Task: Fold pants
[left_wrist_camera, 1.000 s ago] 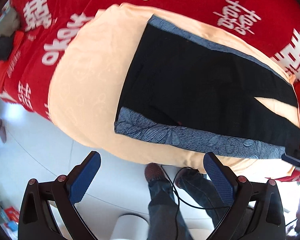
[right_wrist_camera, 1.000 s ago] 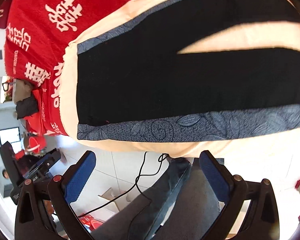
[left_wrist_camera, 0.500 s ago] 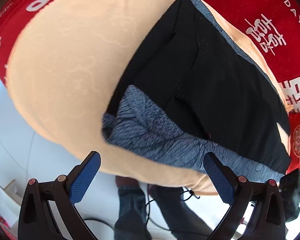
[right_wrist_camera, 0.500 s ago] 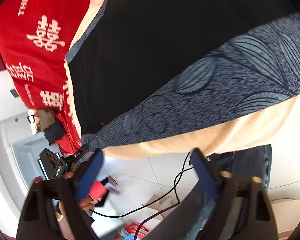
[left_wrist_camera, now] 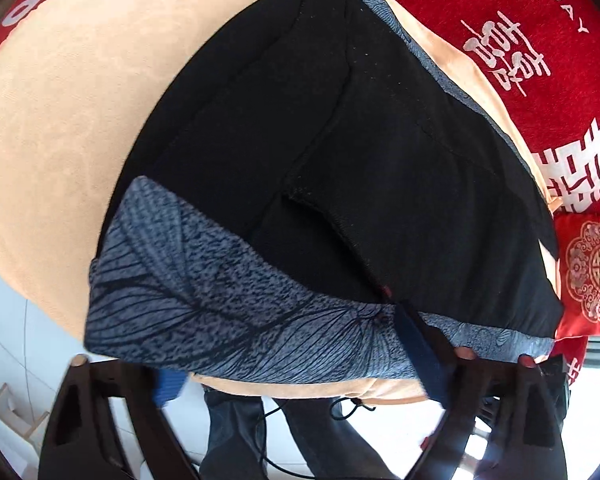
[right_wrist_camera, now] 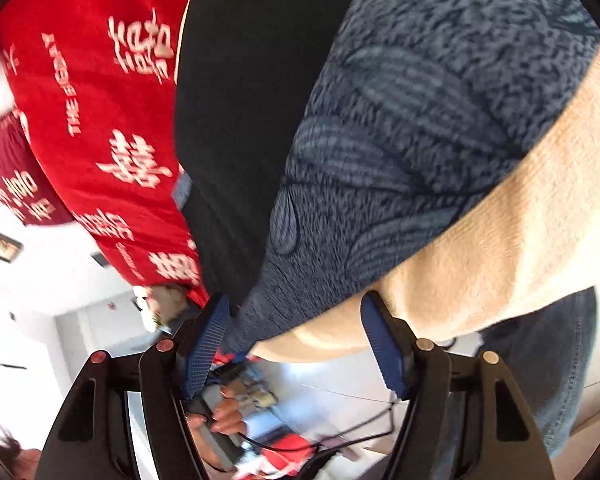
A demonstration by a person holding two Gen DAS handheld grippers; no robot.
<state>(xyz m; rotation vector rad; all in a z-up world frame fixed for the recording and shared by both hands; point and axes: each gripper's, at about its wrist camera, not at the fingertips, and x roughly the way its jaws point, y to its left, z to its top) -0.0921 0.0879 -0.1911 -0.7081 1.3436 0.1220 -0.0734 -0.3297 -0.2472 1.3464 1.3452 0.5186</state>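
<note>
The black pants (left_wrist_camera: pixel 340 152) with a blue leaf-print side band lie flat on the peach cloth (left_wrist_camera: pixel 68 128) over the counter, while the left gripper (left_wrist_camera: pixel 296 364) and right gripper (right_wrist_camera: pixel 296 344) are both closing around that band at the near edge, pads not yet pressing.

Left gripper (left_wrist_camera: pixel 292 360) closing over the near edge of the black pants (left_wrist_camera: pixel 340 152)

The pants lie spread on a peach cloth (left_wrist_camera: pixel 68 112) over a red cover with white characters (left_wrist_camera: pixel 540 80). Their blue-grey leaf-patterned side band (left_wrist_camera: pixel 220 304) runs along the cloth's near edge, and the gripper's jaws are closing with that band between them; one blue pad (left_wrist_camera: pixel 416 344) lies on top of it, the other sits below the edge. A red embroidered cushion (left_wrist_camera: pixel 588 276) rests at the right.
</note>
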